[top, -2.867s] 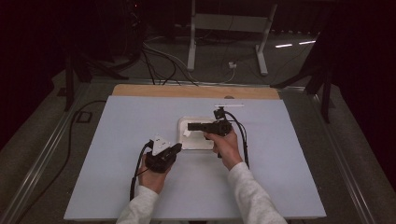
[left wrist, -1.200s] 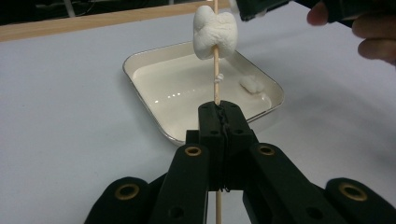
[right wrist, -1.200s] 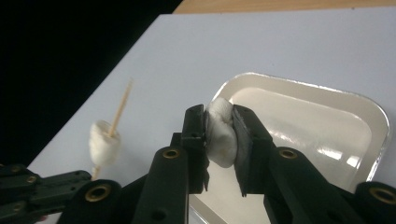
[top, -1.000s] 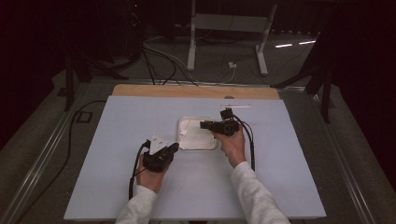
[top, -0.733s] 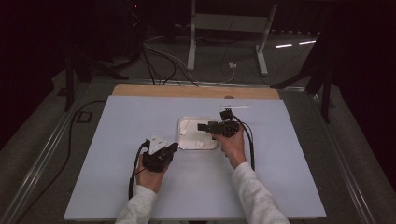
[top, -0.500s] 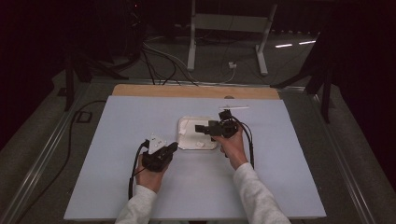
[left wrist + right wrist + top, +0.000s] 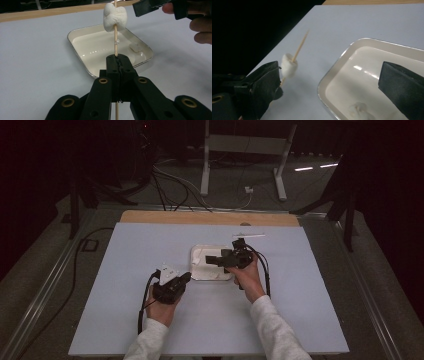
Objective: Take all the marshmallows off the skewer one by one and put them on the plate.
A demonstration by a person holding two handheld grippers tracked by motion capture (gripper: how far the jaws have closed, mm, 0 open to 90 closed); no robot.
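The right hand-held gripper has just opened its jaws over the tray.

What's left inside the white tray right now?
One marshmallow lies on the floor of the white tray, near its right side. The tray's near corner is covered by the left tongs, so anything lying there cannot be seen.

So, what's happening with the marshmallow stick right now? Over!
Left gripper shut on skewer, marshmallow threaded on. Right gripper jaws just opened, nothing between them, over tray. One marshmallow piece in tray. Nothing in the way.
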